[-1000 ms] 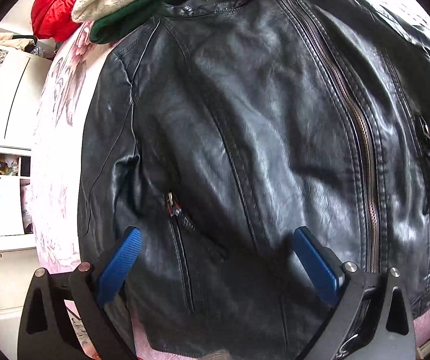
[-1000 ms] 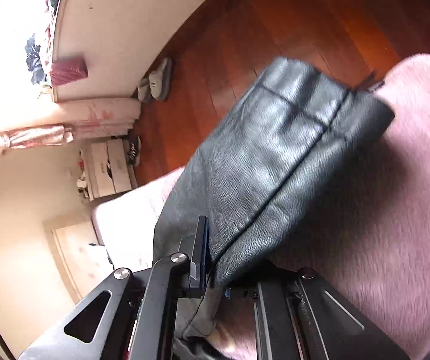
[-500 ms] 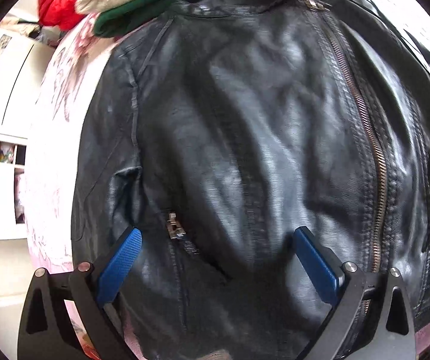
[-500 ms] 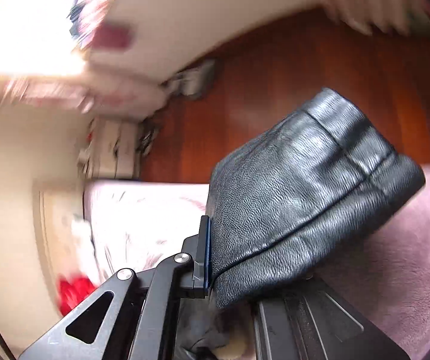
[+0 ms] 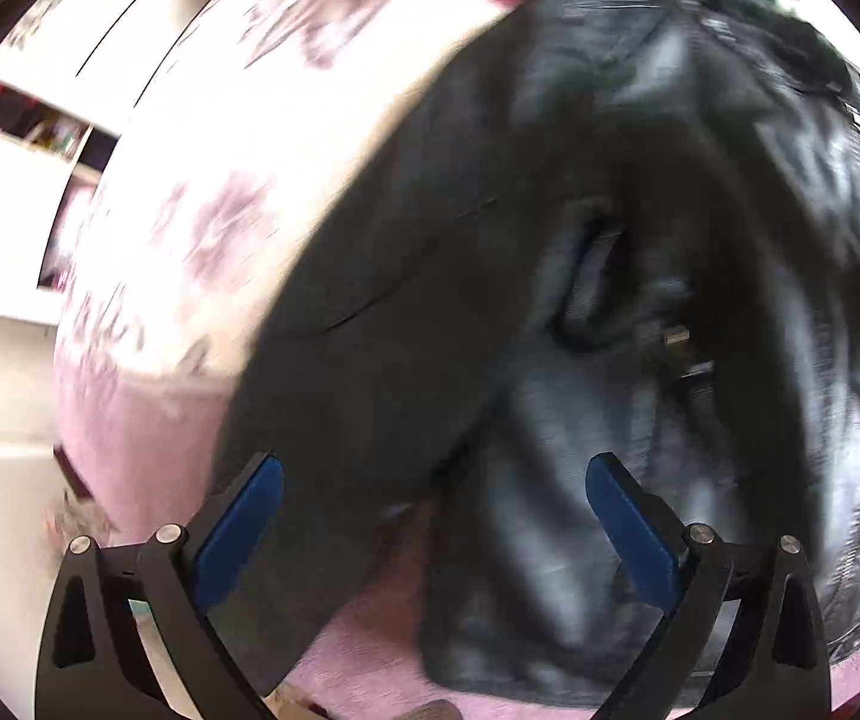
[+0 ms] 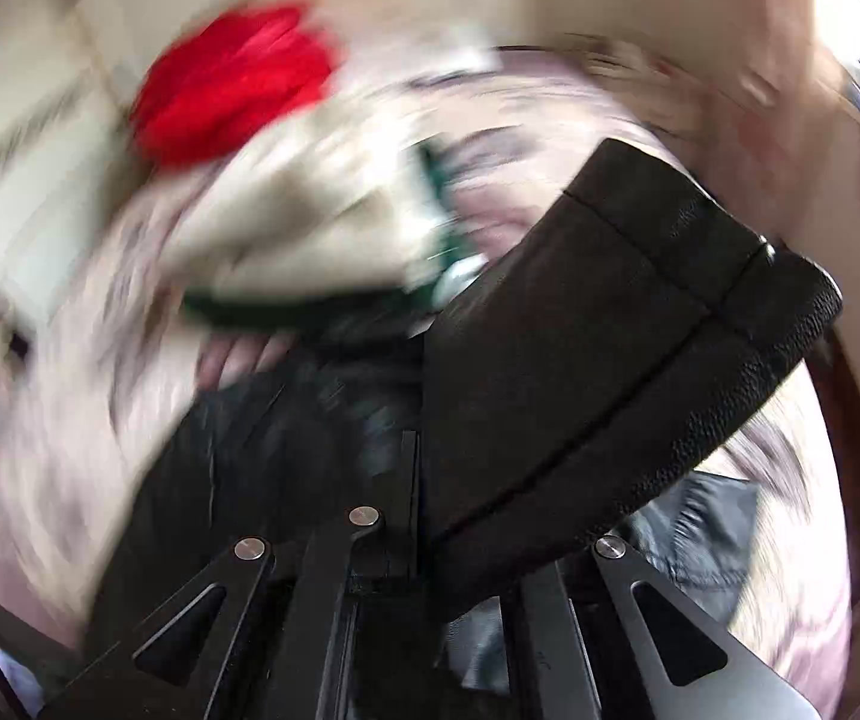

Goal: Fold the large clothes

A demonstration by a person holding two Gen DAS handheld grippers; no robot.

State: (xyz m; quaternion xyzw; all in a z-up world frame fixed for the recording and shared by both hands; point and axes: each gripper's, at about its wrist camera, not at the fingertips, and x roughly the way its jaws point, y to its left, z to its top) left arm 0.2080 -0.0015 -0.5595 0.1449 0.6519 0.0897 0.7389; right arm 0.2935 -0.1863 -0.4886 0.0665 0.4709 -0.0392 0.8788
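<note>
The right claw pinches the jacket's sleeve, which juts toward the upper right. The left claw is spread above the jacket, which lies on the pink bed, filling the frame's right.

Glossy black leather jacket spreads over a pale pink bedcover with dusky rose floral print. Bright red garment tops a cream knit edged by dark green cloth; blue pads line the black fingers.

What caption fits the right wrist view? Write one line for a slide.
Right gripper clamped on the black leather jacket's sleeve, swinging it above the jacket body; blurred red garment beyond.
</note>
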